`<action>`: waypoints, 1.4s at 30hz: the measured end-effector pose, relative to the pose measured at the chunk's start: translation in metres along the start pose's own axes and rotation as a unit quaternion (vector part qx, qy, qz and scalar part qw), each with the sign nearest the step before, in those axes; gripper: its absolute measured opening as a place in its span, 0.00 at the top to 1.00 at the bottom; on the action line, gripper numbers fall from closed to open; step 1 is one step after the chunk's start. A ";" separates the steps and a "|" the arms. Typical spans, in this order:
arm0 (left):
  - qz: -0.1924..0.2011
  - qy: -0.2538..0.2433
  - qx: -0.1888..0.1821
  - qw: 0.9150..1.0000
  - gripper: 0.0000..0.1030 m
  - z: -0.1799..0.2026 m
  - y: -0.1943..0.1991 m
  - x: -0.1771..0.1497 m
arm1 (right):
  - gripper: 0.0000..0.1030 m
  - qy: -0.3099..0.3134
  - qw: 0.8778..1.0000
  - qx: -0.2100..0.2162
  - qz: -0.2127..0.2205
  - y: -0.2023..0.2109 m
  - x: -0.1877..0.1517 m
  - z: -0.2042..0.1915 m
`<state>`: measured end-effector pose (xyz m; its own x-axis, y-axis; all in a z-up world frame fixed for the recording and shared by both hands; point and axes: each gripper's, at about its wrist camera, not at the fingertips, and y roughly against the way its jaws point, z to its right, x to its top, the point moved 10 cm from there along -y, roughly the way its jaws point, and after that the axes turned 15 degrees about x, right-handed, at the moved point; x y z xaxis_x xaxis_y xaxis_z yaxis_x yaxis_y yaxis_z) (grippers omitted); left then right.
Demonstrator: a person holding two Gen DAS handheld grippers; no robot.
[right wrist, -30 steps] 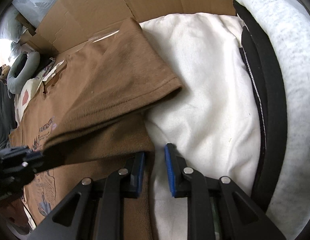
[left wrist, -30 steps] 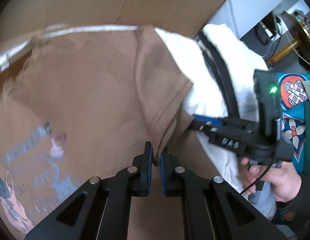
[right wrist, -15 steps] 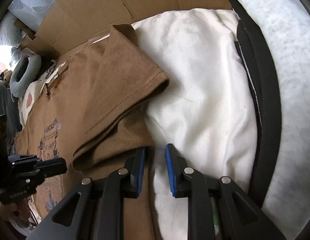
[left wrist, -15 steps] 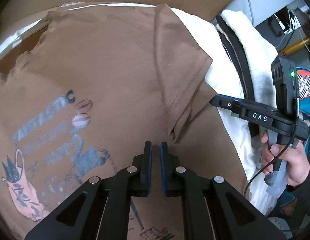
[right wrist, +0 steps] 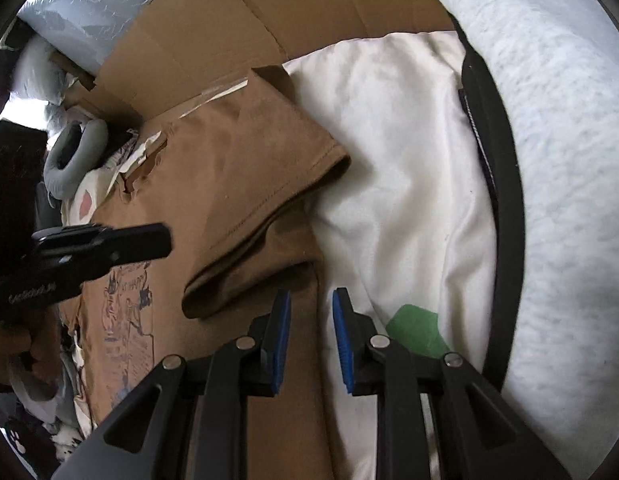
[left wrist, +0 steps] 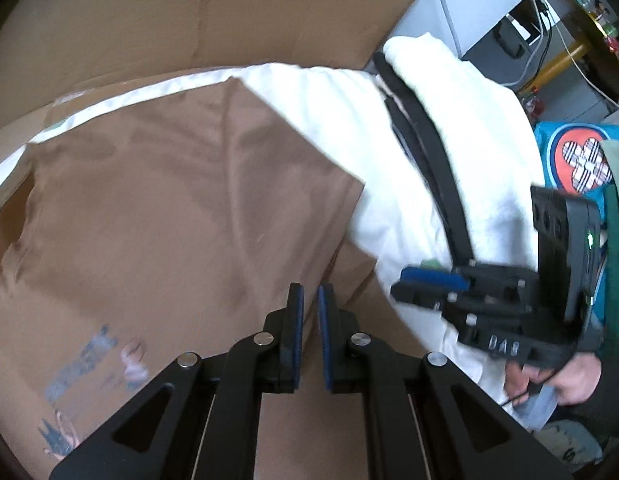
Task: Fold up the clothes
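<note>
A brown T-shirt with a blue and pink print lies spread over cardboard and white bedding. Its right sleeve lies flat, folded in over the body. My left gripper hovers over the shirt just short of that sleeve, shut, with nothing between the pads. It shows from the side in the right wrist view as the left gripper, above the printed chest. My right gripper is open and holds nothing, over the shirt's side edge where it meets the bedding. The right gripper is also seen, held by a hand.
Cardboard sheets stand behind the shirt. A white pillow, a black strap and a pale fleece blanket crowd the right side. A green scrap lies by my right fingers. A grey neck pillow sits far left.
My left gripper let go of the sleeve tip it held up, and the sleeve now lies folded on the shirt. The right gripper opened slightly wider and drew back a little.
</note>
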<state>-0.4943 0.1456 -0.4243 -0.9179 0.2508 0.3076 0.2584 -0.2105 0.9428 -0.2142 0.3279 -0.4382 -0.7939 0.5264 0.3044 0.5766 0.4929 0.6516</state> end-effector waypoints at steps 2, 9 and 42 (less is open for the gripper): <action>0.005 0.001 -0.002 1.000 0.93 0.007 -0.004 0.008 | 0.81 -0.006 1.000 0.002 0.006 0.004 0.000 0.003; 0.024 -0.017 -0.006 1.000 0.37 0.032 -0.013 0.025 | 0.81 -0.014 0.999 0.011 0.026 0.013 0.001 0.009; 0.002 -0.024 0.036 0.999 0.66 0.056 -0.088 0.062 | 0.80 -0.022 0.999 0.017 0.042 0.014 0.002 0.018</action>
<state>-0.5574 0.2327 -0.4812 -0.9019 0.2950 0.3156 0.2849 -0.1432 0.9478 -0.2044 0.3480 -0.4411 -0.7339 0.5965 0.3248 0.6470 0.4683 0.6018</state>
